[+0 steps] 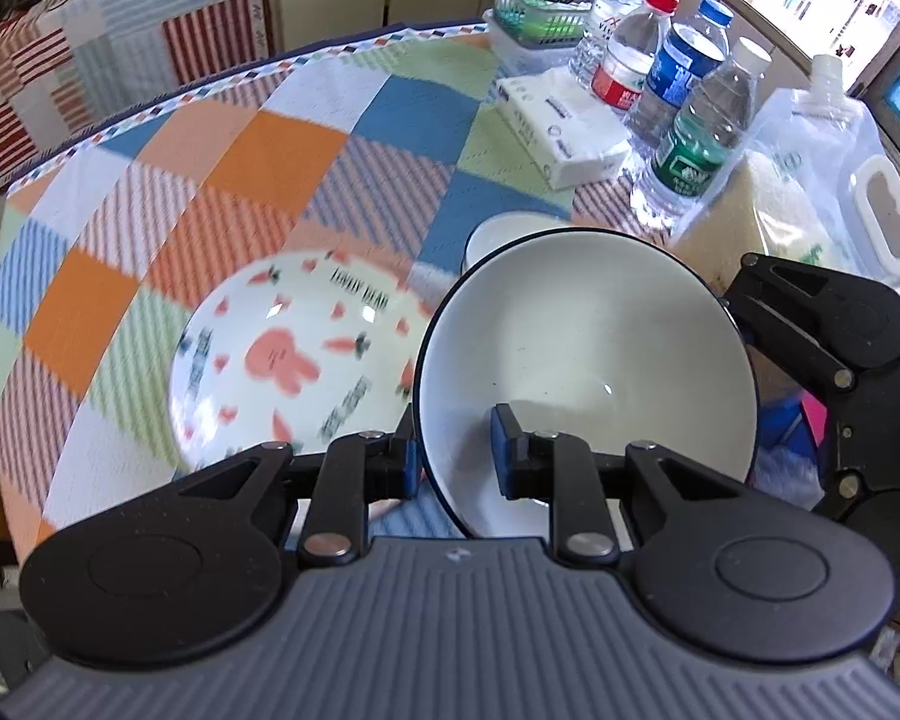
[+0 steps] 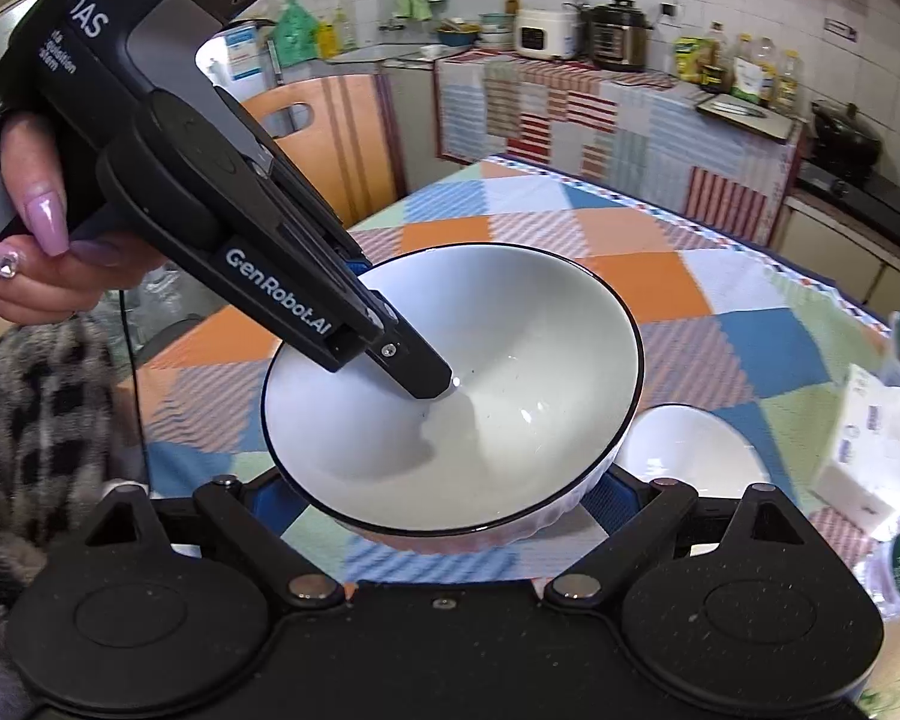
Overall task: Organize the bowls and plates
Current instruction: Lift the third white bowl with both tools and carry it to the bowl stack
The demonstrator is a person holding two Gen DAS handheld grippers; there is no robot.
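A large white bowl with a dark rim (image 1: 594, 354) (image 2: 480, 384) is held above the checked tablecloth. My left gripper (image 1: 455, 450) is shut on its rim, one finger inside and one outside; it shows in the right wrist view (image 2: 390, 354). My right gripper (image 2: 444, 501) is open, its fingers spread to either side beneath the bowl. A rabbit-and-carrot plate (image 1: 294, 354) lies on the table left of the bowl. A smaller white bowl (image 1: 504, 237) (image 2: 690, 456) sits on the table just behind the large one.
Several water bottles (image 1: 678, 90), a tissue pack (image 1: 564, 132), a clear rice bag (image 1: 810, 180) and a plastic basket (image 1: 540, 6) stand along the table's window side. A chair (image 2: 330, 132) and kitchen counters lie beyond the table.
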